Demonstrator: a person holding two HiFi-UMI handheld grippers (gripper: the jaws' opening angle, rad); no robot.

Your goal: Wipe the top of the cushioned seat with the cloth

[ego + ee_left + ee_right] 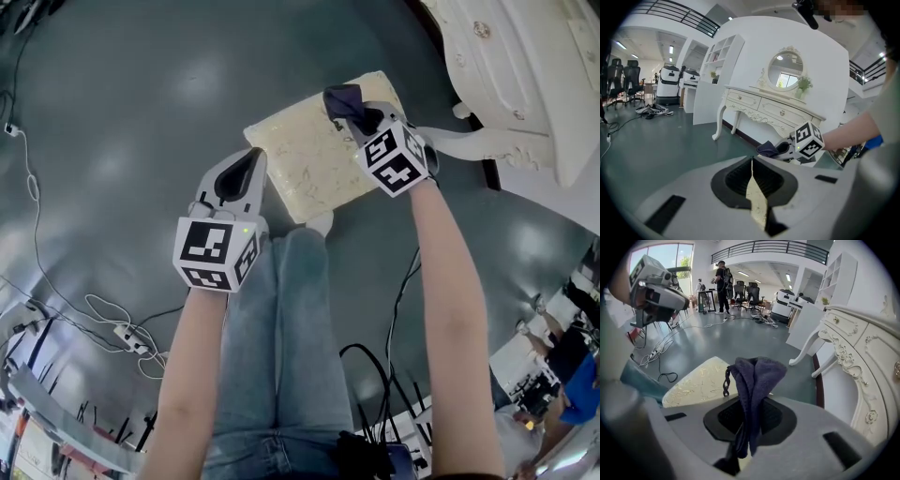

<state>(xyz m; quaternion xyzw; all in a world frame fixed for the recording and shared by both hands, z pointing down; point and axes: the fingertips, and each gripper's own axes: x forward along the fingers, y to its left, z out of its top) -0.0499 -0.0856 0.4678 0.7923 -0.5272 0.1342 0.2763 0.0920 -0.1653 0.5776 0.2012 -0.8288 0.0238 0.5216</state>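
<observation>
The cushioned seat (305, 159) is cream with a gold pattern and stands on the grey floor in front of my legs. My right gripper (352, 109) hangs over its far right corner, shut on a dark purple cloth (343, 97). In the right gripper view the cloth (755, 376) stands up folded between the jaws, with the seat (696, 384) just beyond and below. My left gripper (254, 156) is shut and holds nothing, its tips at the seat's near left edge. A sliver of the seat (757, 199) shows between its jaws in the left gripper view.
A white carved dressing table (511, 56) stands right behind the seat, its legs (806, 345) close to the seat's far side. Cables and a power strip (127, 336) lie on the floor at the left. My jeans-clad legs (281, 328) are below the seat.
</observation>
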